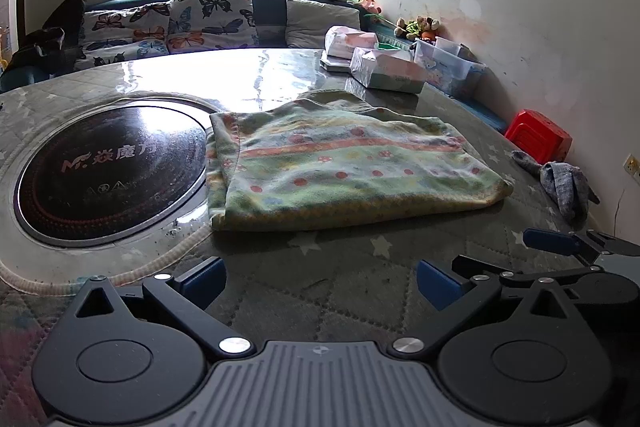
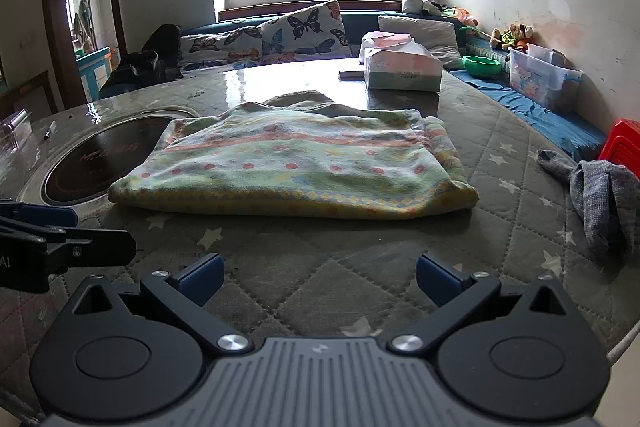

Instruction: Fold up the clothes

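Note:
A green striped, dotted garment (image 1: 340, 163) (image 2: 296, 167) lies folded flat in a rectangle on the quilted table cover. My left gripper (image 1: 320, 283) stands open in front of its near edge, nothing between the blue pads. My right gripper (image 2: 320, 279) is also open and empty, just short of the same near edge. Each gripper shows in the other's view: the right one (image 1: 568, 245) at the right, the left one (image 2: 44, 227) at the left. A crumpled grey cloth (image 1: 564, 183) (image 2: 600, 195) lies at the table's right edge.
A round black hob (image 1: 108, 171) (image 2: 104, 155) is set into the table left of the garment. Tissue packs (image 1: 384, 65) (image 2: 400, 65) stand at the far side. Beyond are a sofa with butterfly cushions (image 2: 296, 31), a clear plastic box (image 2: 544, 75) and a red stool (image 1: 538, 135).

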Tool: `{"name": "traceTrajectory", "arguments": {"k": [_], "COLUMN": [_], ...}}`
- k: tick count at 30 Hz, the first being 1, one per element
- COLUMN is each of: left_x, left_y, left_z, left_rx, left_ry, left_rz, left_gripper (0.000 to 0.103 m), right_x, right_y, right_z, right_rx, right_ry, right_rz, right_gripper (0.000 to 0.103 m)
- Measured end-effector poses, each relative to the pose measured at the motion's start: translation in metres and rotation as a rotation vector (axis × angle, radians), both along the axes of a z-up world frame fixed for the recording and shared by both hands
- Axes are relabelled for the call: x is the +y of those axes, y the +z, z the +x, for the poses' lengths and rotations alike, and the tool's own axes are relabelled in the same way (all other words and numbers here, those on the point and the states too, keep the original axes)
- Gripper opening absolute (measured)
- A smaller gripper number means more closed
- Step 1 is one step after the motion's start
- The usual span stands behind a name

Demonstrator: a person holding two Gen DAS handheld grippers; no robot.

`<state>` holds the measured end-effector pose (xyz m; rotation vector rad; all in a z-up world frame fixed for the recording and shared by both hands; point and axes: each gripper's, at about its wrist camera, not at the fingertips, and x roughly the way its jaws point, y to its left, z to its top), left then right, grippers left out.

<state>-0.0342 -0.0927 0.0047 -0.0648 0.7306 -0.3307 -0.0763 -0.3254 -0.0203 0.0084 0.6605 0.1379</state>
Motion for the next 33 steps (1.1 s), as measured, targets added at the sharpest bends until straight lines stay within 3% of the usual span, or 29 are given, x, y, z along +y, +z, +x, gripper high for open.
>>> {"name": "traceTrajectory", "arguments": {"k": [33], "left_x": [-0.004], "left_y": [0.002], "left_z": [0.021], "left_rx": [0.008], "left_ry": [-0.007], "left_rz": [0.023], "left_gripper": [0.103], "right_x": [-0.001], "right_y": [-0.002], "right_z": [0.019], "right_rx": [0.020], "right_ry": [-0.002], "right_rz": [0.008], "right_gripper": [0.103]}}
